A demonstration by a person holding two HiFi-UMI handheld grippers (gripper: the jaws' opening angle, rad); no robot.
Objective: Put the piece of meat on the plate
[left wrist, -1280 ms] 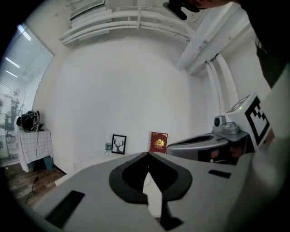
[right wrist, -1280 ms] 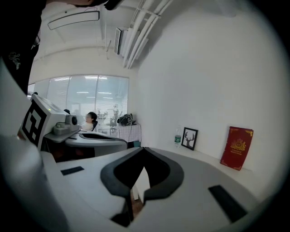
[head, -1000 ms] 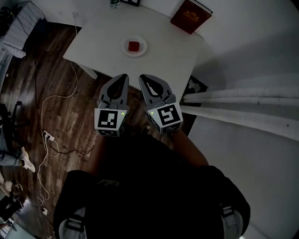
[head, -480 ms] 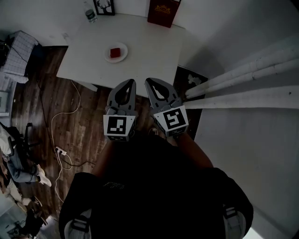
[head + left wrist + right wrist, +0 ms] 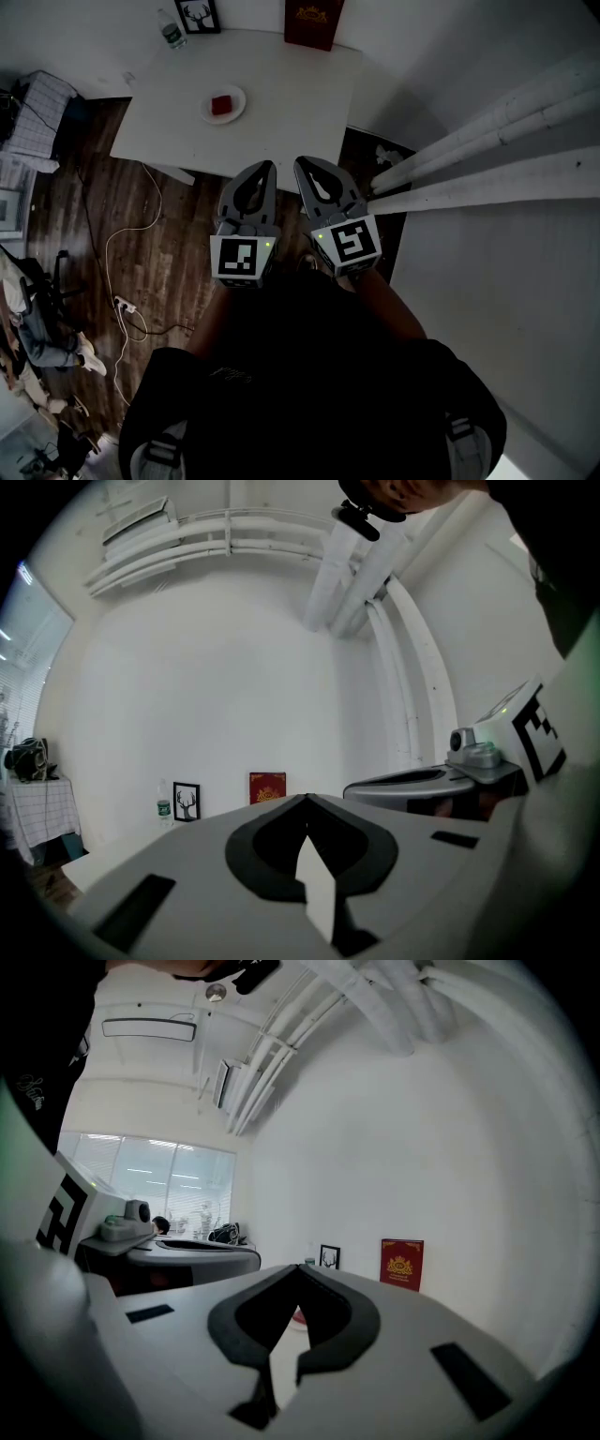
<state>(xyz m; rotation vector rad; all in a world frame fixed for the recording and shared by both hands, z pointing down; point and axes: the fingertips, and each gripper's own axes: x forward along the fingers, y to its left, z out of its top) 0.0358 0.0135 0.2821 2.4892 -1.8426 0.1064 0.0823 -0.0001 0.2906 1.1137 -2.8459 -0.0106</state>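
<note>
White desk at 12 o'clock of the person, well apart from them; dark wooden floor lies between.

Task thing: piece of meat, red, lies on the small white plate. The plate sits toward the desk's 9 o'clock side, at roughly 11 o'clock from both tools. Meat looks fully inside the rim, nothing hanging over.

Left tool: jaws closed tip to tip, nothing between them. Its own view shows only the far wall through the cut-out behind the tips.

Right tool: tips also meet, holding nothing. Both tools are side by side, held level in front of the person's chest, pointing toward the desk, and touch no object.

Other items along the desk's far edge: clear bottle at the 10 o'clock corner, framed picture just beside it, red book standing at about 12 o'clock.

Progress, as a judgement: placing appears done, since the meat rests on the plate and both tools are empty and clear of the desk. Nothing obvious is left to do. I cannot tell from this distance whether the meat lies flat.
</note>
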